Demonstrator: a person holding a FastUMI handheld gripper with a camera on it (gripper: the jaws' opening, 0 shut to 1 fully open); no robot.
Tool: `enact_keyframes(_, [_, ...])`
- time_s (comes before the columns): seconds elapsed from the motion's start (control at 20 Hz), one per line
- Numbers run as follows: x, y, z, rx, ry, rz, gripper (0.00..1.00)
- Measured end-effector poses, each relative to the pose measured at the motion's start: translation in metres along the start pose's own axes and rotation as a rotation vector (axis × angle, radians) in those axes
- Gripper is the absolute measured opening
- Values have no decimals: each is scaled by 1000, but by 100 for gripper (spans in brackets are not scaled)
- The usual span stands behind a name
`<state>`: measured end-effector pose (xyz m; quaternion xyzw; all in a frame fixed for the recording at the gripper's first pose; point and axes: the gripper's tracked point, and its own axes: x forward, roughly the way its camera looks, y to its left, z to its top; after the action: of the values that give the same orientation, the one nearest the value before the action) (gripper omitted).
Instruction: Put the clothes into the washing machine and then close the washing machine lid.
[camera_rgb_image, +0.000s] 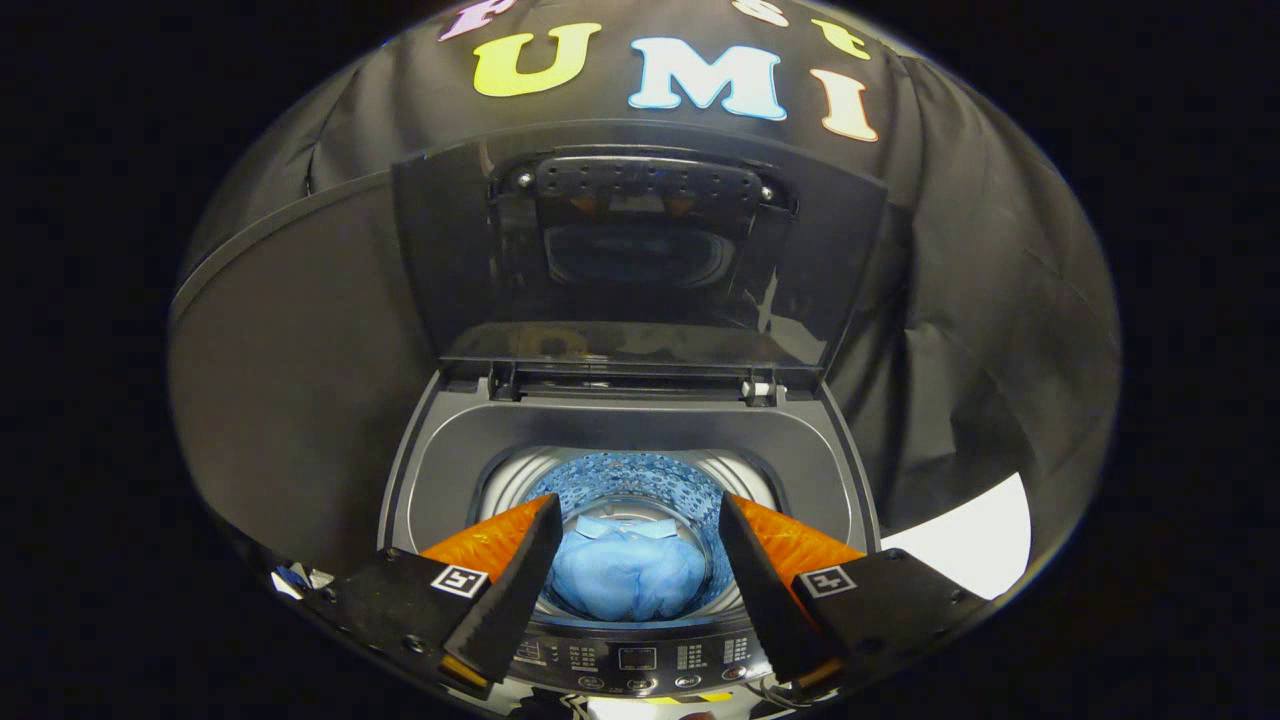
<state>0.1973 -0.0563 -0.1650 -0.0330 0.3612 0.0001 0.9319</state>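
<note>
The gripper (637, 520) hangs above the front of the washer (450, 450), its fingers (520, 580) spread wide and holding nothing. Between and below them, a blue shirt (628, 572) lies bunched at the bottom of the drum (640, 475). The lid (450, 250) stands upright at the back, beyond the fingers. The control panel (640, 658) sits at the washer's near edge, between the fingers.
</note>
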Motion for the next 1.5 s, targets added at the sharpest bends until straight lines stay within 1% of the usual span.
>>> enact_keyframes(0.3, [-28, 10, 67, 5, -235, 37, 97])
enact_keyframes(0.5, [-46, 12, 113, -20, -366, 37, 97])
enact_keyframes(0.75, [-53, 12, 165, -14, -478, 48, 97])
enact_keyframes(1.0, [-43, 9, 208, 27, -528, 65, 97])
enact_keyframes(1.25, [-22, 5, 241, 80, -557, 75, 97])
enact_keyframes(1.5, [16, 1, 252, 124, -512, 53, 97])
